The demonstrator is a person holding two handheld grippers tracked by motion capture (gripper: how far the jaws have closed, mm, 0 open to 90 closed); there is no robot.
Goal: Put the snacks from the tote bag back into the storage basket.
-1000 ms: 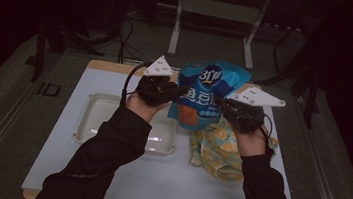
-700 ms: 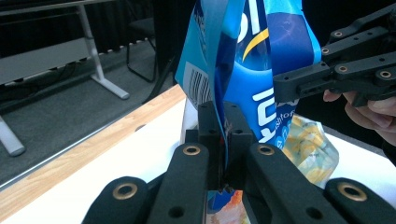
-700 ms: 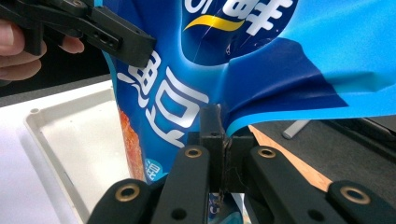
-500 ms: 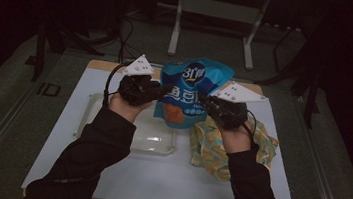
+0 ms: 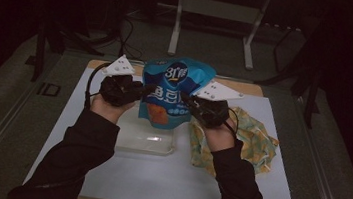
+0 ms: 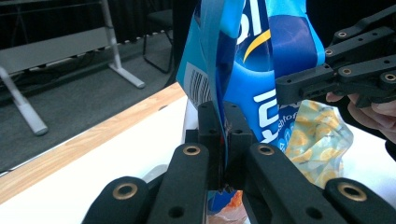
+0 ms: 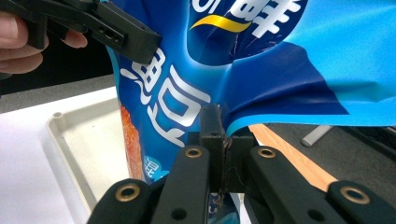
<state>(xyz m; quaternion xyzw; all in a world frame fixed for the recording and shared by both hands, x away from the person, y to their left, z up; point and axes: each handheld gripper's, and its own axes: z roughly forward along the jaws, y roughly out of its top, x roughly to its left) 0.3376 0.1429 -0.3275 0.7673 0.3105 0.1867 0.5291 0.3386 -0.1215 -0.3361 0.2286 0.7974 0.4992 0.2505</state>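
Hands first, from left to right: our left gripper (image 5: 138,89) is clamped on the left edge of the blue snack bag (image 5: 176,82), its jaws pinched tight on the film in the left gripper view (image 6: 225,140). The bag hangs upright between both grippers, above the far end of the clear plastic tray (image 5: 146,139), which sits at about 7 o'clock from the bag on the white desk (image 5: 165,184). At the bag's 3 o'clock side our right gripper (image 5: 187,100) is closed on the right edge, jaws pressed on a fold of the film in the right gripper view (image 7: 224,140). Further right, at about 4 o'clock from the bag, the yellow patterned cloth (image 5: 255,138) lies crumpled on the desk.

To do this step well, we judge, both grips should keep even tension so the film neither tears nor slips, and the bag should travel level and come down squarely inside the tray's rim rather than across it.
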